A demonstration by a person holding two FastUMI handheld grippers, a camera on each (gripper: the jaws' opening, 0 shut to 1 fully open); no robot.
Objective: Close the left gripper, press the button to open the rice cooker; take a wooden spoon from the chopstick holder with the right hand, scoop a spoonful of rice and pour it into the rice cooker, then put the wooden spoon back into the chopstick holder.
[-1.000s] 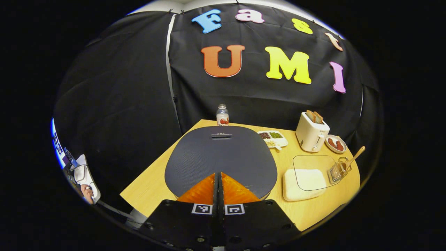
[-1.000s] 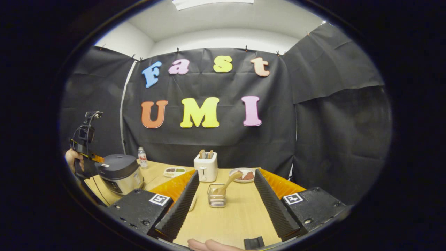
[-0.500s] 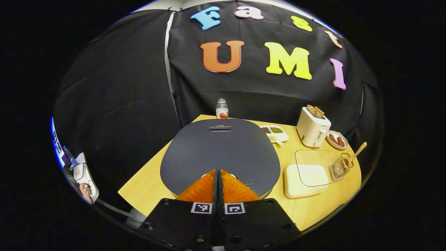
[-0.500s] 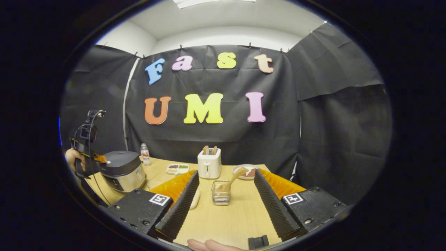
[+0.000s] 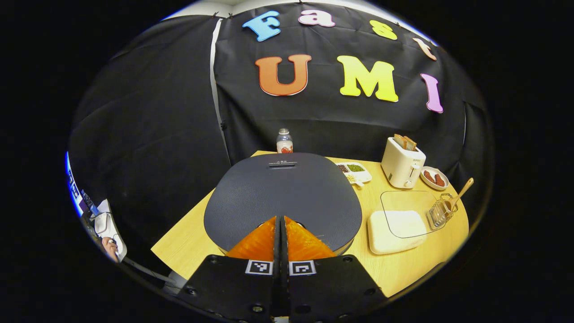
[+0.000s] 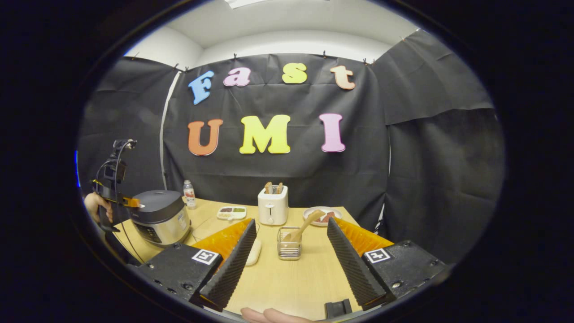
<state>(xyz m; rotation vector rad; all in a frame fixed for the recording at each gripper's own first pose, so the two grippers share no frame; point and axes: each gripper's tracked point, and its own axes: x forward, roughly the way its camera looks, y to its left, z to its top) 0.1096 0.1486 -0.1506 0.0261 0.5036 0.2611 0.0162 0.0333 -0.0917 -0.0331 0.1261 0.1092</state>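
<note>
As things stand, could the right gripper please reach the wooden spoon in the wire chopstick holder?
Probably yes. The right gripper is open, with the wooden spoon leaning in the wire chopstick holder straight ahead between its fingers; bare wooden table lies between them.

The right claw (image 6: 290, 251) stands wide open above the light wooden table (image 6: 296, 282). Between its fingers sits the wire-mesh chopstick holder (image 6: 289, 249), with the tilted wooden spoon (image 6: 304, 227) inside. At far left, the left claw (image 6: 132, 203) touches the closed grey-lidded rice cooker (image 6: 161, 217).
</note>
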